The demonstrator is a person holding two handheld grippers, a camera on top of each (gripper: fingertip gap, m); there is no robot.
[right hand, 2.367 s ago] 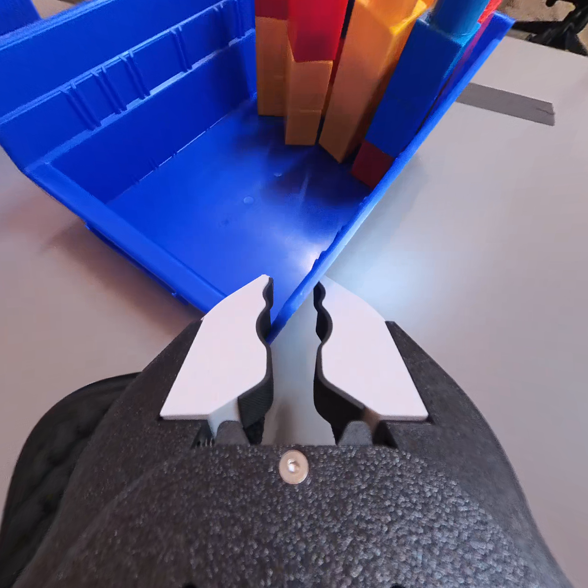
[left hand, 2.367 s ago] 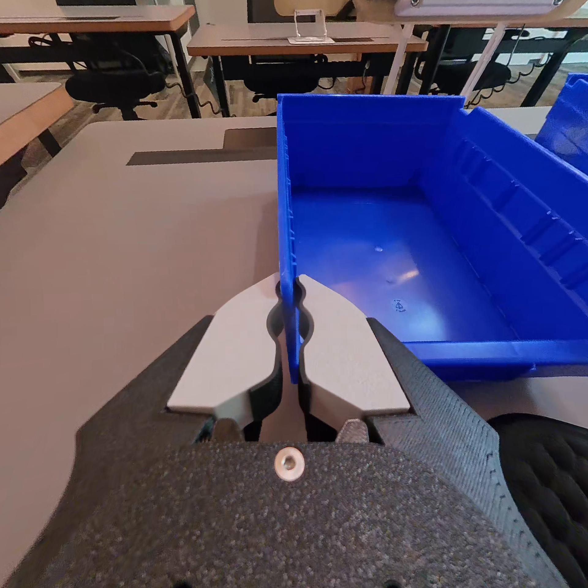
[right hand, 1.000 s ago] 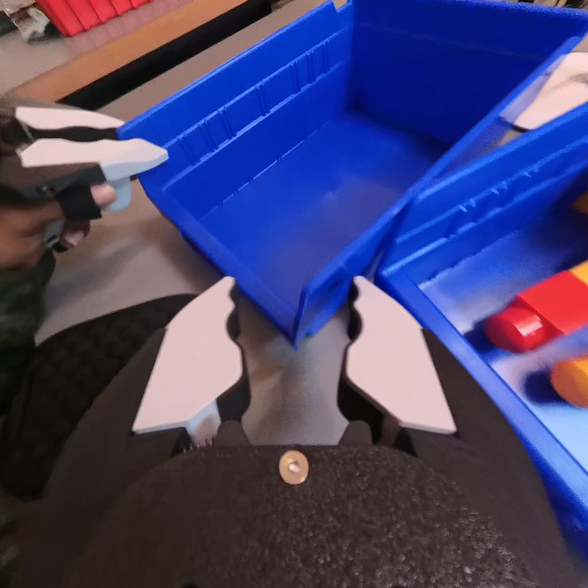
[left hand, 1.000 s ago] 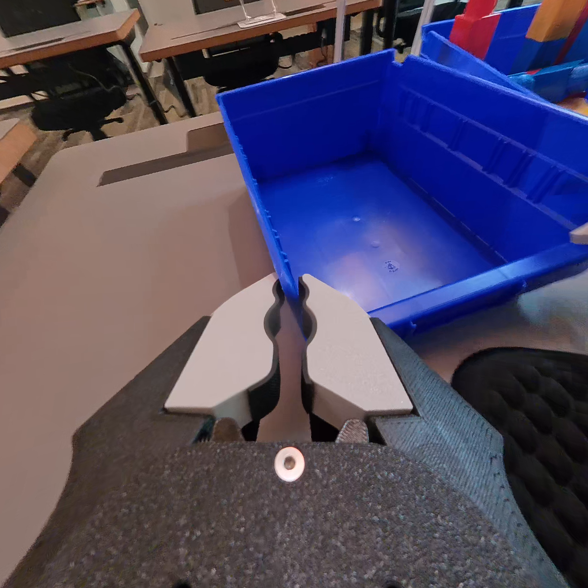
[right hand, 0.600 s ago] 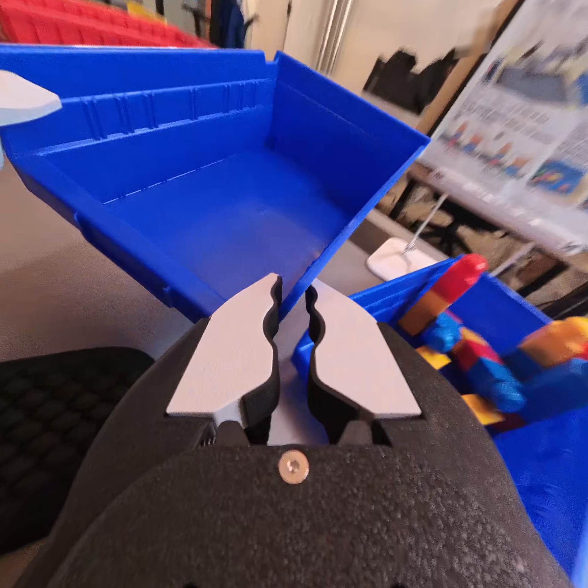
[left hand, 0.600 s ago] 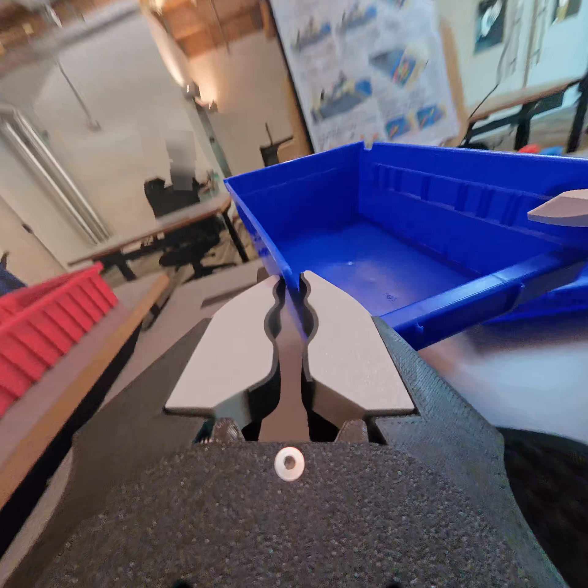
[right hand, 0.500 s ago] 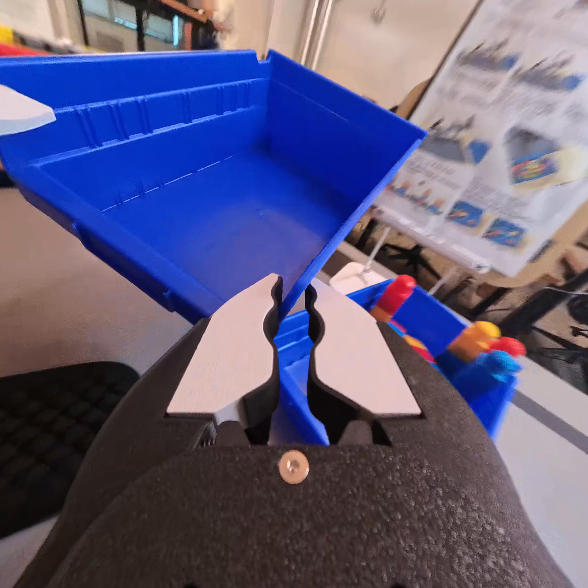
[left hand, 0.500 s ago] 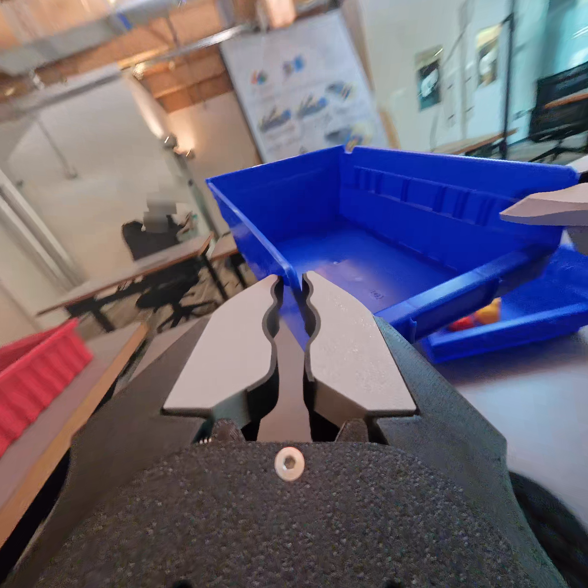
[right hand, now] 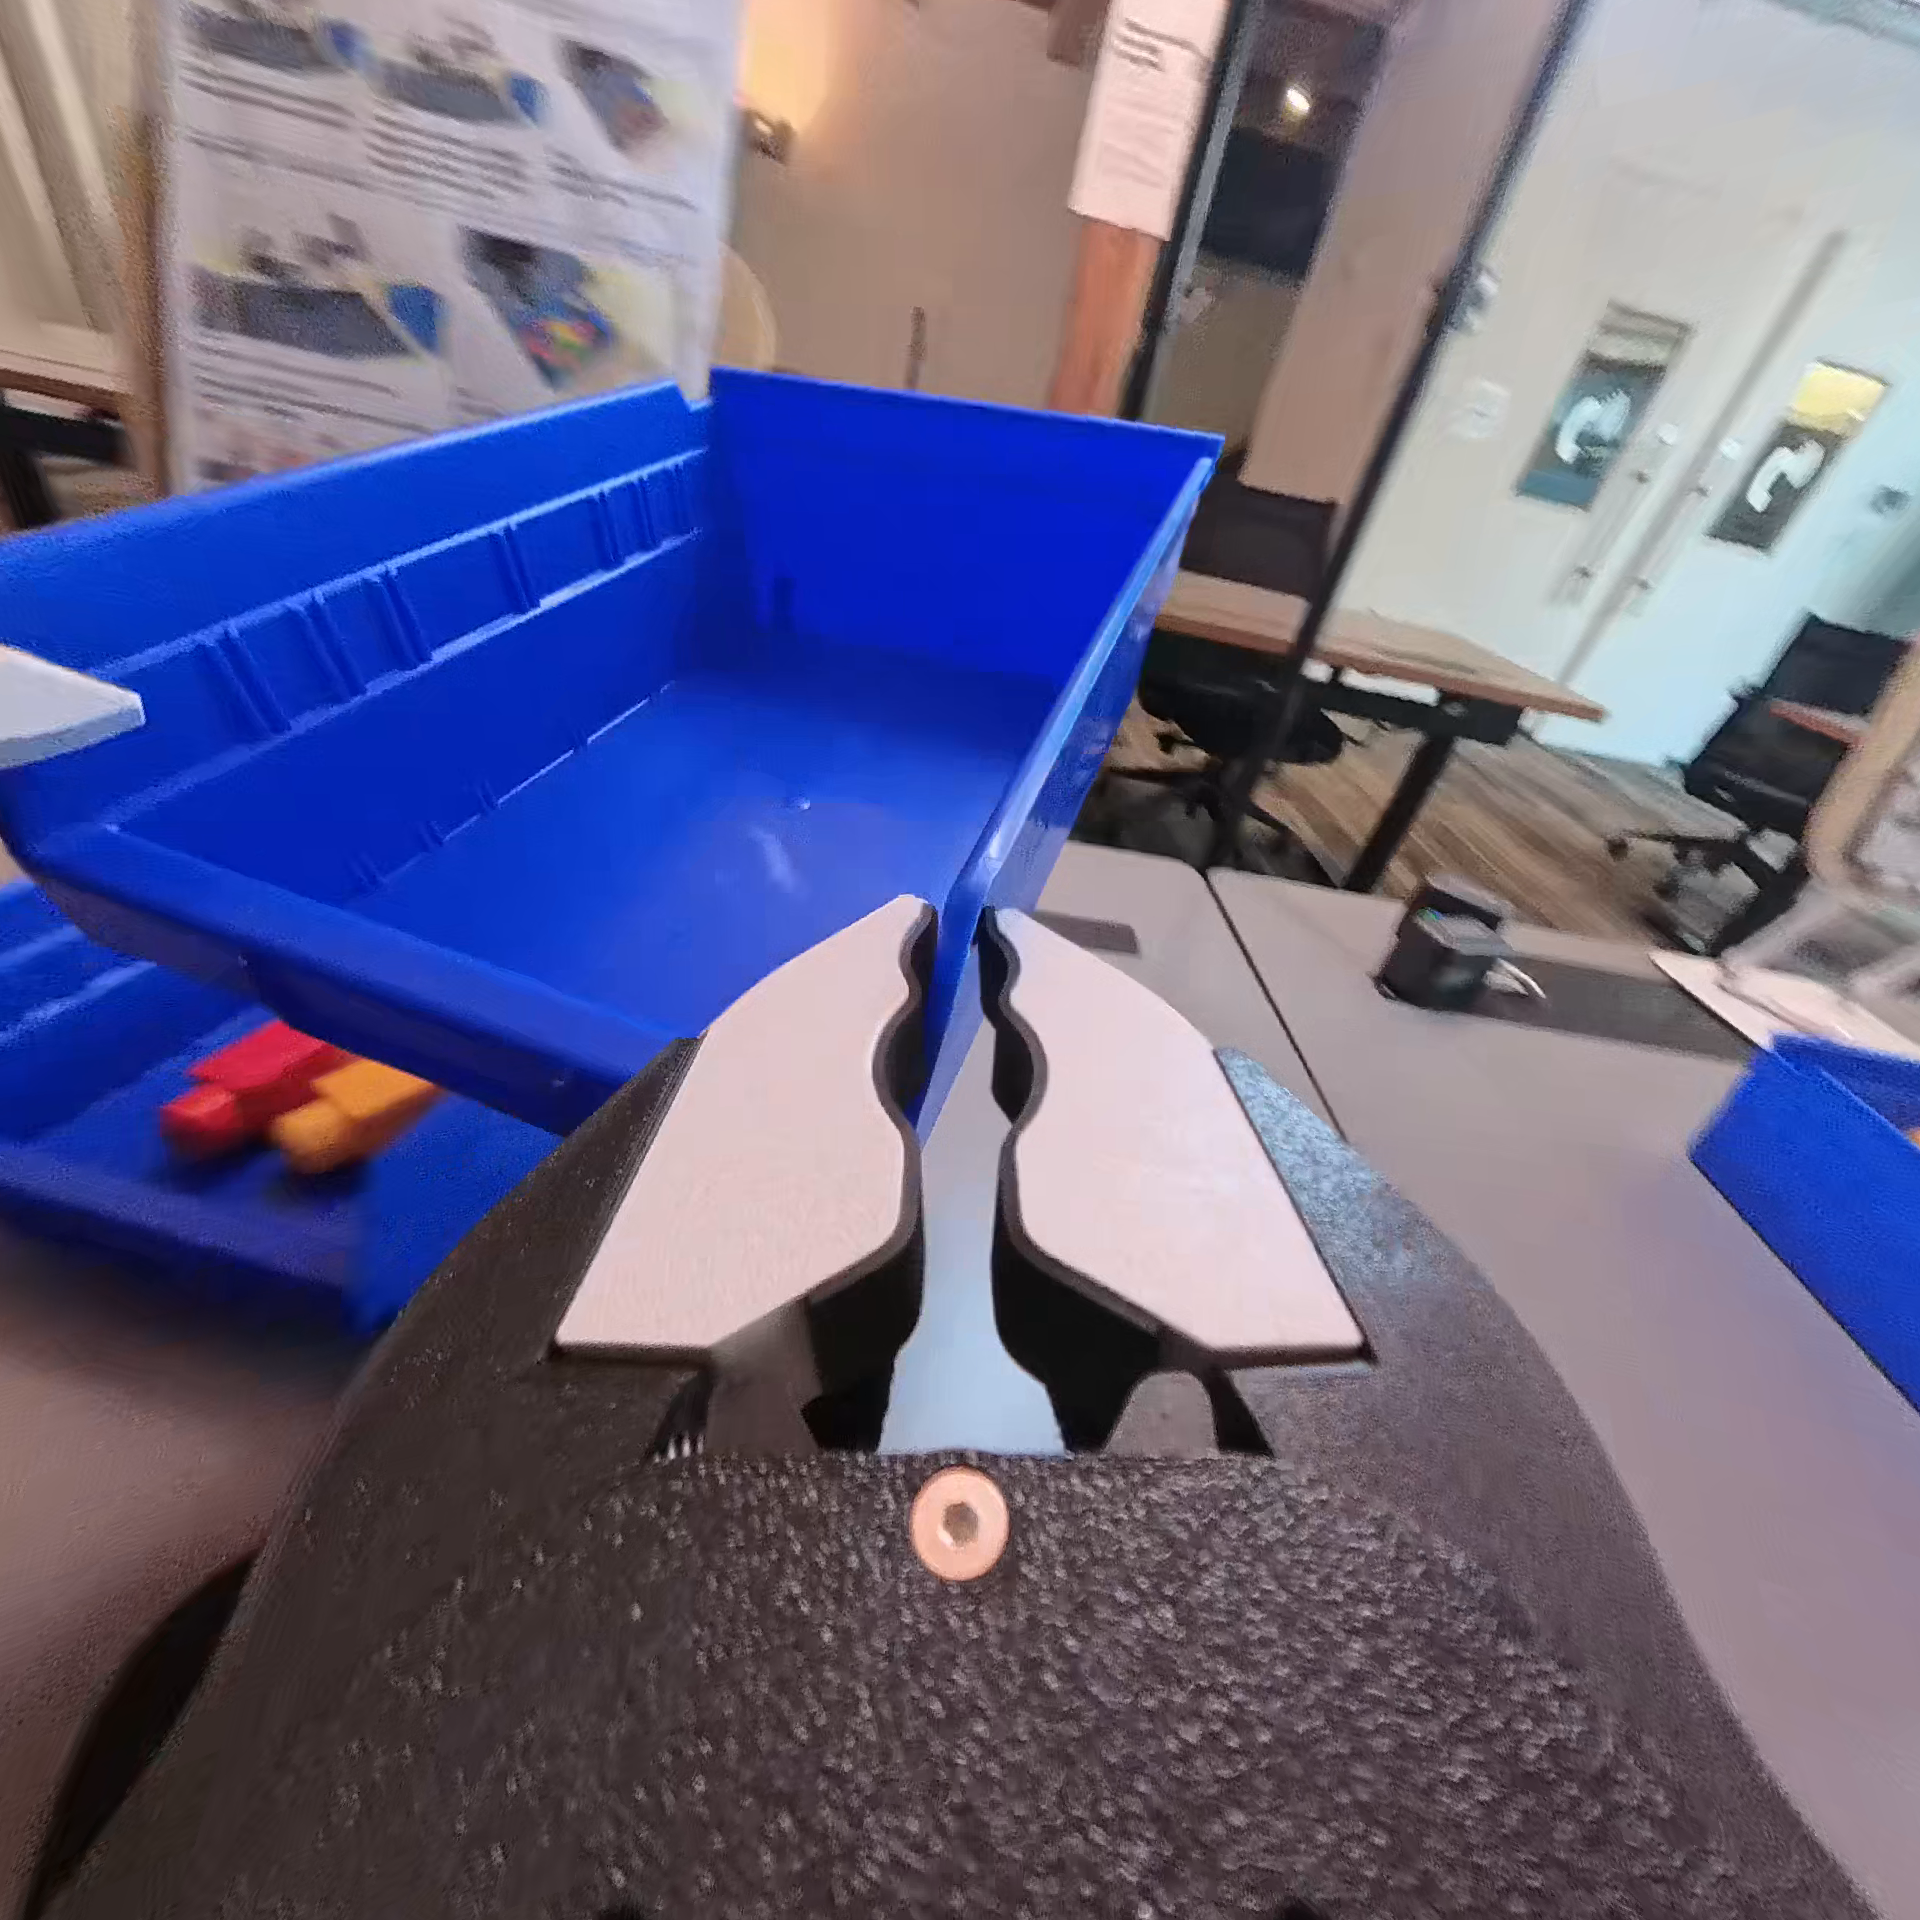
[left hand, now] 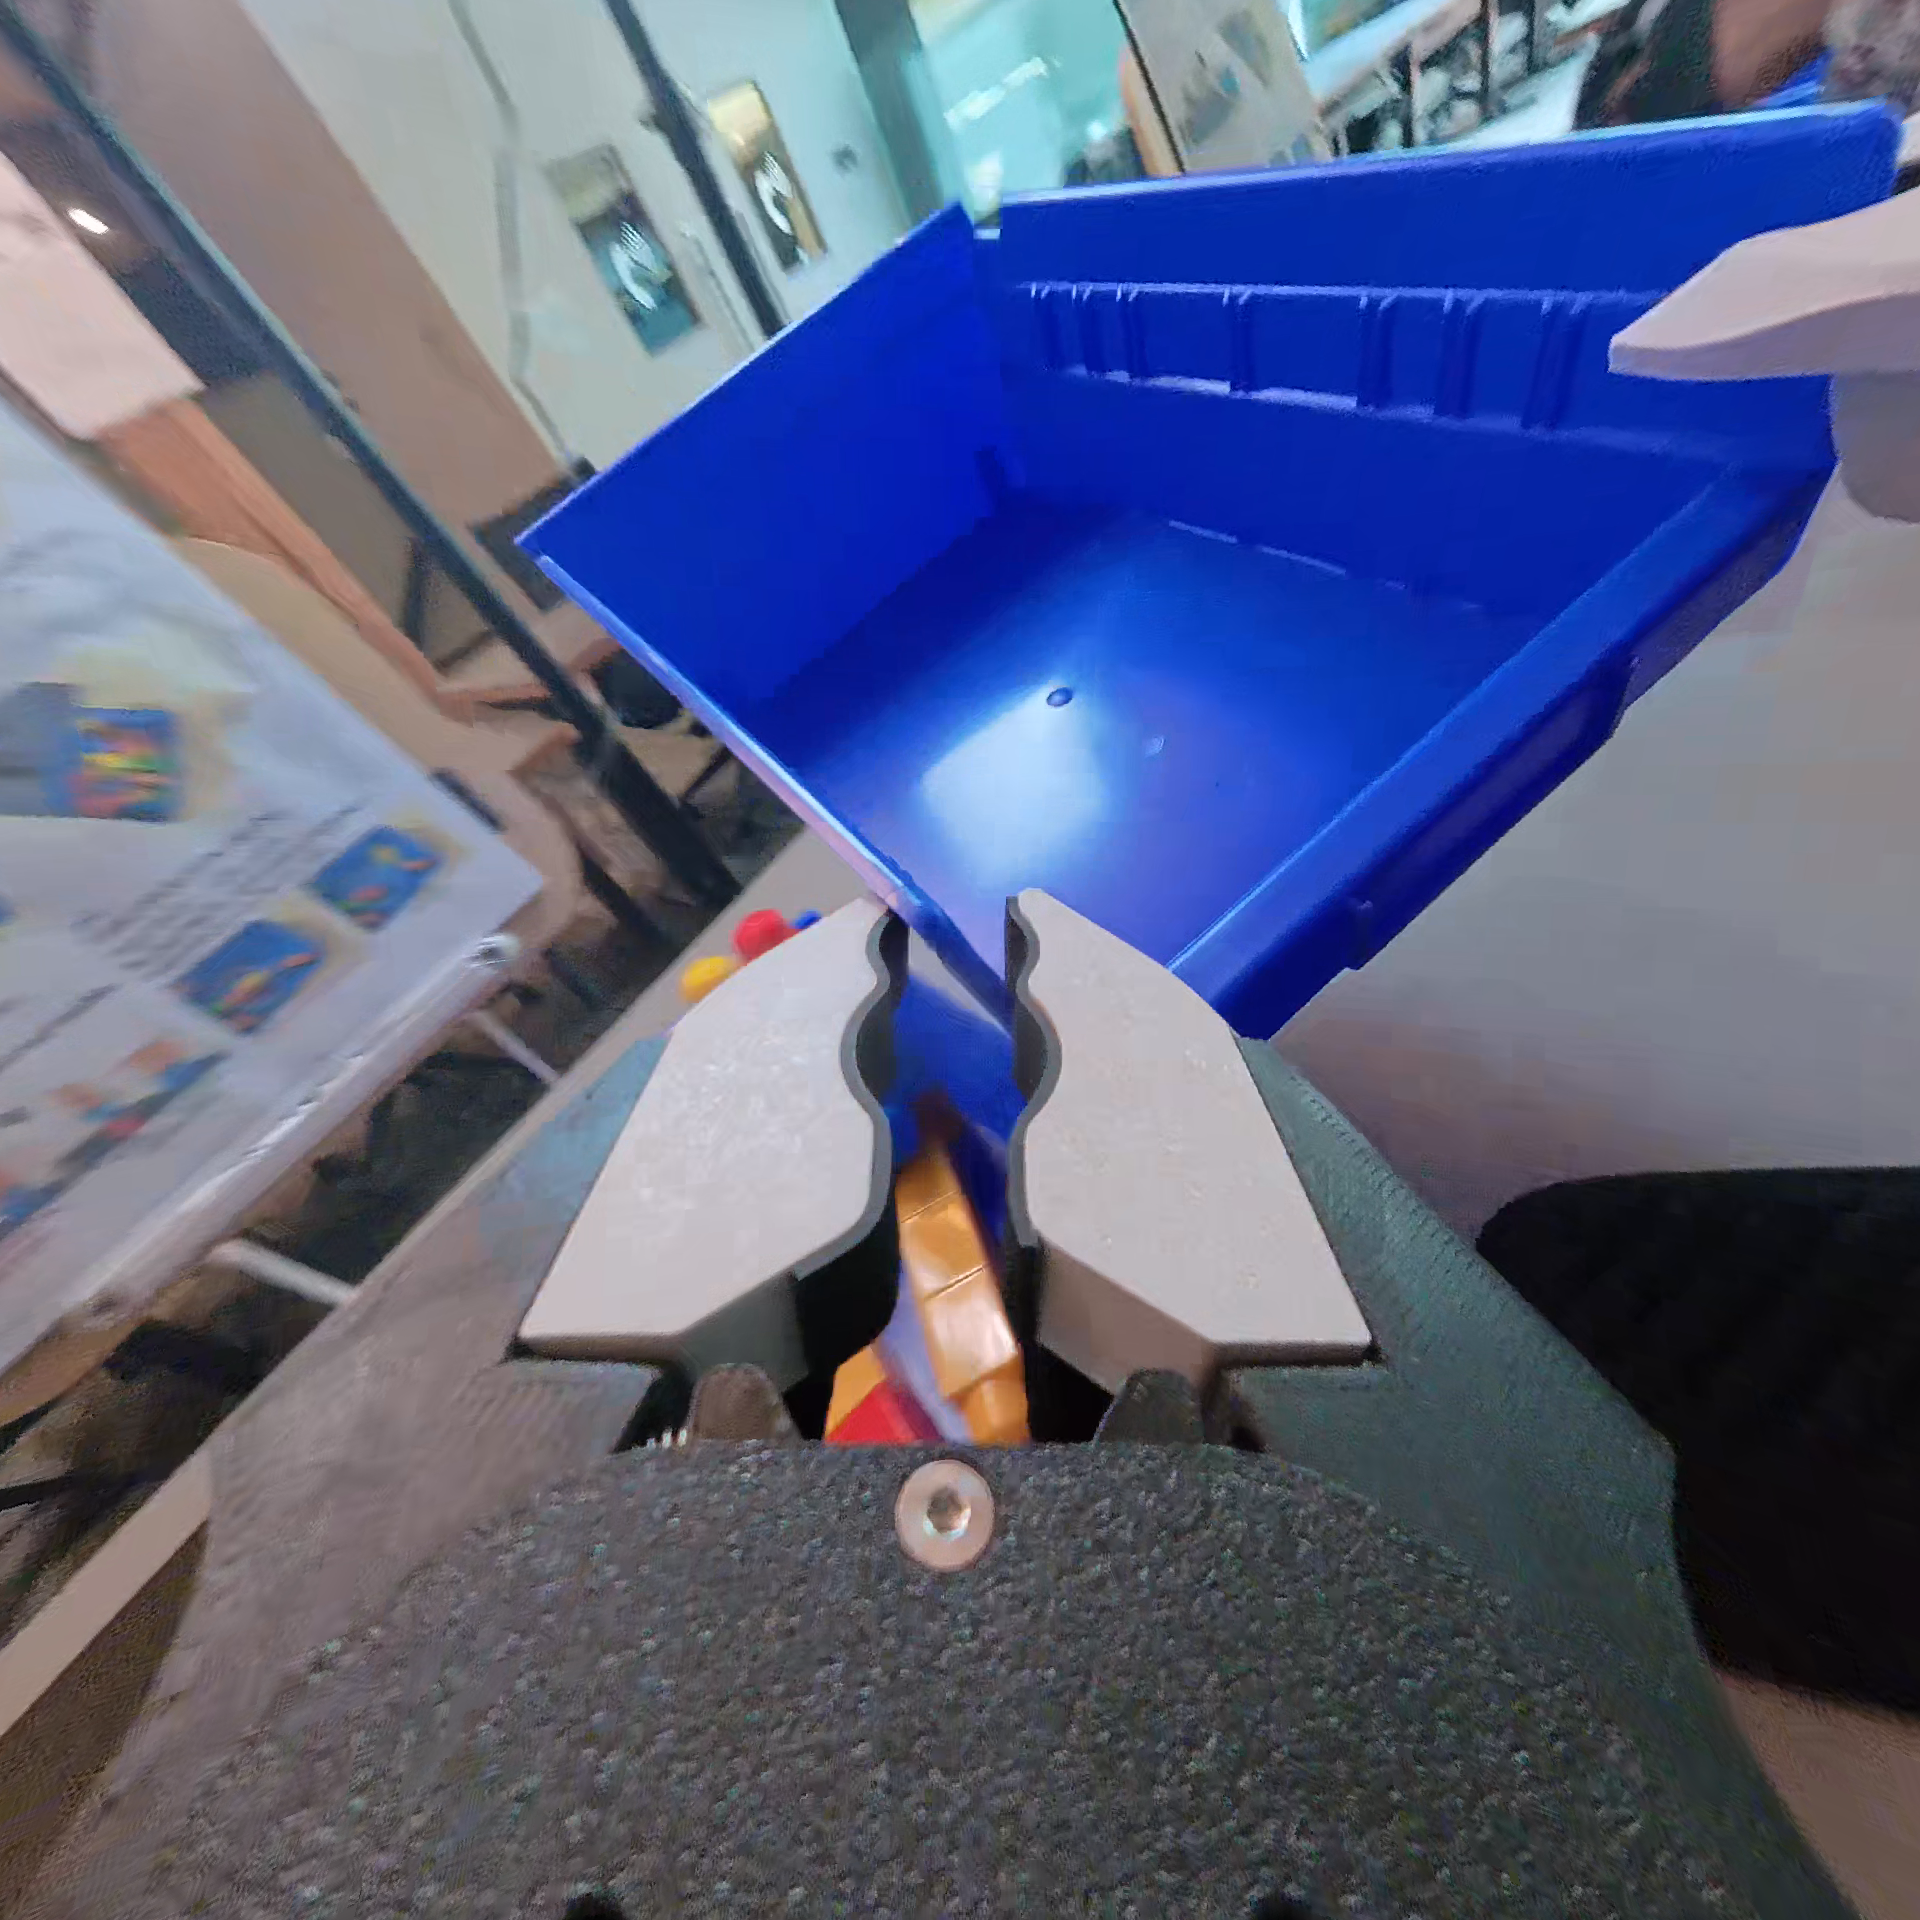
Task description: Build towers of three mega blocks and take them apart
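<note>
Three blue bins show. The empty bin [right hand: 644, 790] is held up off the surface [right hand: 1507, 1164], tilted, with nothing inside it. The left gripper [left hand: 945, 925] pinches one side wall of it near the front corner, its jaws nearly together with only the thin wall between them. The right gripper [right hand: 951, 920] pinches the opposite side wall the same way, jaws nearly closed on the plastic. Each gripper's tip also shows at the edge of the other's view.

A second bin [right hand: 135, 1226] sits on the surface below the lifted one. It holds the blocks [right hand: 301, 1101]: in the right wrist view, red and orange ones lie on its floor, partly hidden under the raised bin. In the left wrist view, orange and red blocks [left hand: 956, 1299] show through the gap between the fingers, and red, yellow and blue studs peek out beyond the left finger. How many blocks there are cannot be counted.

A third bin [right hand: 1829, 1153] stands at the right edge of the surface; its contents are hidden. A small dark device [right hand: 1449, 956] lies farther back.
</note>
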